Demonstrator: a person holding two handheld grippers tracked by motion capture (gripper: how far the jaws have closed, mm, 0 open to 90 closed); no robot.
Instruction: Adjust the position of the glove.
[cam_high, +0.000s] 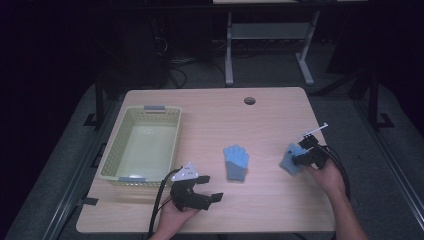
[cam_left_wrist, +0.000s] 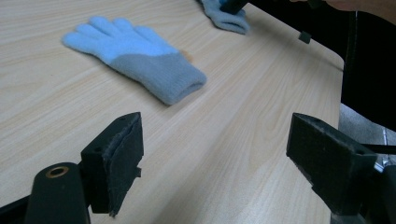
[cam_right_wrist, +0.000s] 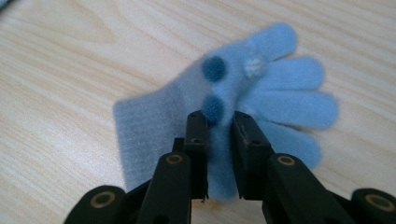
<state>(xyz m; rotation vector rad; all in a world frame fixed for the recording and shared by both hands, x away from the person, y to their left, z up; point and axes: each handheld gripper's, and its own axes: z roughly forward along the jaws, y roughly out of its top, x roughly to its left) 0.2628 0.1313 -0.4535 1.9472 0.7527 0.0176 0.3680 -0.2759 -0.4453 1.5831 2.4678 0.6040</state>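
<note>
Two light blue knit gloves with grey cuffs are on the wooden table (cam_high: 215, 120). One glove (cam_high: 236, 162) (cam_left_wrist: 135, 58) lies flat at the table's middle. The other glove (cam_high: 291, 159) (cam_right_wrist: 261, 93), with dark blue pompoms, is pinched by my right gripper (cam_high: 299, 154) (cam_right_wrist: 220, 122), whose jaws are shut on a fold of its palm, at the right side of the table. My left gripper (cam_high: 210, 187) (cam_left_wrist: 215, 149) hovers near the front edge, open wide, empty, facing the middle glove.
A pale green plastic basket (cam_high: 141, 145) stands empty at the table's left. A round cable hole (cam_high: 249, 100) is near the far edge. Dark floor and a white desk frame (cam_high: 270, 45) lie beyond the table.
</note>
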